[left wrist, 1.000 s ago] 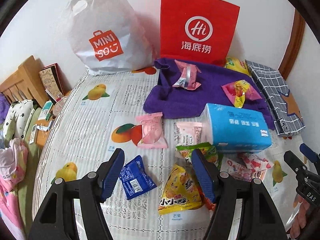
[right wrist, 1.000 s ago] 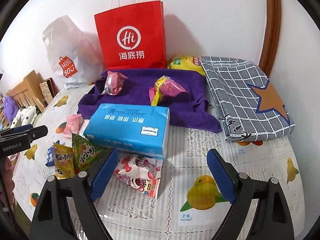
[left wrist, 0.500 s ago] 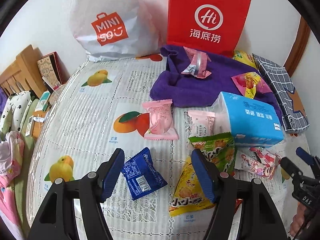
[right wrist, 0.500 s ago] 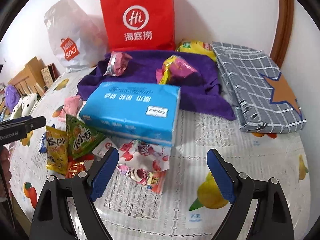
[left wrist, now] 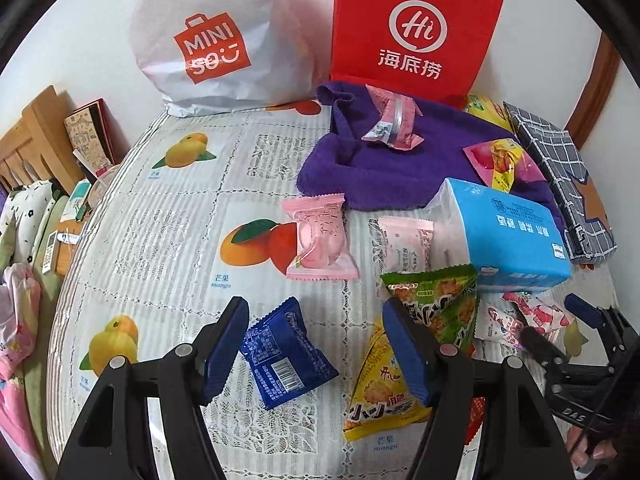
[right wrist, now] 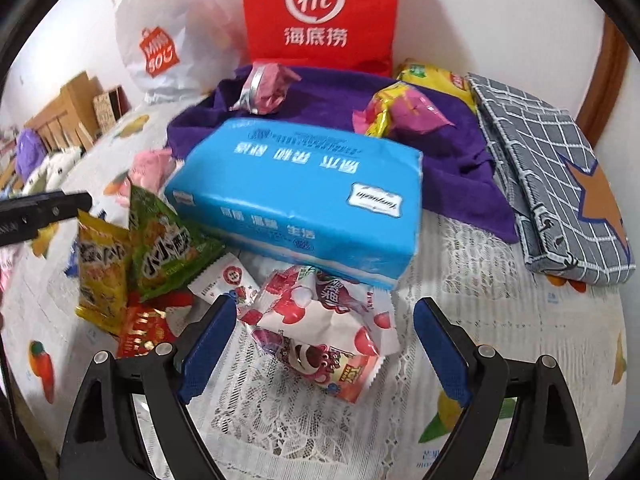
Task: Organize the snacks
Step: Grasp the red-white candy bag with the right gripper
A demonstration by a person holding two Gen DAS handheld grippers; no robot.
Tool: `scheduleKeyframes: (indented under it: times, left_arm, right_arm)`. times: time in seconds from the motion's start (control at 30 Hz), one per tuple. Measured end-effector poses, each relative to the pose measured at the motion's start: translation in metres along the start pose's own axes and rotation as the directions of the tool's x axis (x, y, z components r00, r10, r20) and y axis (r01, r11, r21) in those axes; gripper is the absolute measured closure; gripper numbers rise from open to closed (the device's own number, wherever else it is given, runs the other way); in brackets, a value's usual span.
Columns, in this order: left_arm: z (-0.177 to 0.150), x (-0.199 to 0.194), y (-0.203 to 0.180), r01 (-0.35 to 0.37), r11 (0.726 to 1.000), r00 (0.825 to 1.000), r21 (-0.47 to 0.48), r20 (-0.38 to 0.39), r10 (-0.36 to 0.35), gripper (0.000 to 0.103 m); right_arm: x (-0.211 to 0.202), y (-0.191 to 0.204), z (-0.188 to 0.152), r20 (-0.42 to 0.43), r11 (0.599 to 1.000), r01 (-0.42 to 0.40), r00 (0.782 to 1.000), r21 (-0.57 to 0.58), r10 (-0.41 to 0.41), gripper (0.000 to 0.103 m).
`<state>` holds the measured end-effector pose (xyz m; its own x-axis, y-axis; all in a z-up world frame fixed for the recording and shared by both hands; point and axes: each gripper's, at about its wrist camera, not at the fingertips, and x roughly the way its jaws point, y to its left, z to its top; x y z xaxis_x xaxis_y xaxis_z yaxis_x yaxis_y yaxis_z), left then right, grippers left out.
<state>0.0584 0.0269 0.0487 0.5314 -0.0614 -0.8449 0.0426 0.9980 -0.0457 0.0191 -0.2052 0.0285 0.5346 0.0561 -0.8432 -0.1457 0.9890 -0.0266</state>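
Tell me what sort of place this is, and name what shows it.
Probably a room in a home, perhaps a bedroom. A table with a fruit-print lace-pattern cover stands against a white wall, with shopping bags at the back, and wooden furniture with bedding or soft clothing beside it.

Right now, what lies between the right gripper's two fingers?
In the right wrist view, the strawberry-bear snack packet lies on the lace tablecloth between the open right gripper's fingers, untouched by either pad.
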Motion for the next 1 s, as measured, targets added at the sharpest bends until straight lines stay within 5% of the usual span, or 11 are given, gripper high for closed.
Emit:
scheduleKeyframes:
  times: [0.3, 0.47, 1.0]
  left_arm:
    - [-0.002, -0.003, -0.001, -0.012, 1.0, 1.0, 0.015, -0.001, 0.012, 0.036]
    - [-0.003, -0.008, -0.003, -0.011, 1.0, 1.0, 0.015, 0.01, 0.011, 0.036]
    - [-0.016, -0.006, 0.016, -0.024, 0.999, 1.0, -0.035, -0.016, 0.023, 0.036]
  right_arm:
    - [0.004, -0.004, 0.002, -0.016, 0.999, -0.046, 0.999, 0.01, 0.046, 0.04]
    - [-0.011, -0.003, -0.002, -0.011, 0.998, -0.06, 0.998, 0.007, 0.06, 0.067]
    - [-0.031, -0.052, -0.032, -0.001, 0.987, -0.019, 1.0, 0.161, 0.019, 0.068]
